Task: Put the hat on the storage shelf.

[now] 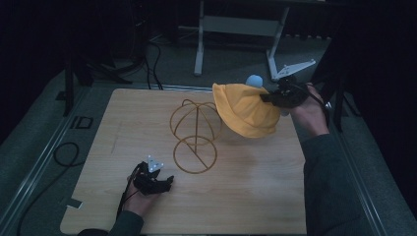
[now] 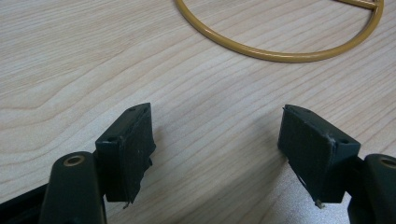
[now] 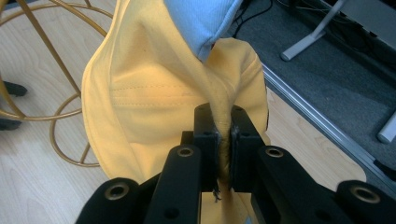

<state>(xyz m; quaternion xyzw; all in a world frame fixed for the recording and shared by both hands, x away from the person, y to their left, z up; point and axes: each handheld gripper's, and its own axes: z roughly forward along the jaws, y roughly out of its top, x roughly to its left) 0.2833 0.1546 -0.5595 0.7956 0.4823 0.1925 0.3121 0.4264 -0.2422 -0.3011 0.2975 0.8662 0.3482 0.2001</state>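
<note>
From my high view the yellow fabric hat [image 1: 247, 114] covers the far-right part of the gold wire hat stand [image 1: 194, 132]. In the right gripper view I lose the hat's lower edge behind the black jaws, and the light blue fabric patch [image 3: 201, 18] runs off the top. The left gripper view cuts off the stand's ring base [image 2: 261, 51].

A light wooden table [image 1: 255, 196] holds the things; a gold wire stand [image 1: 194, 135] sits on it near the middle, its round ring flat on the wood; the table stands on a grey floor [image 1: 29, 147].
</note>
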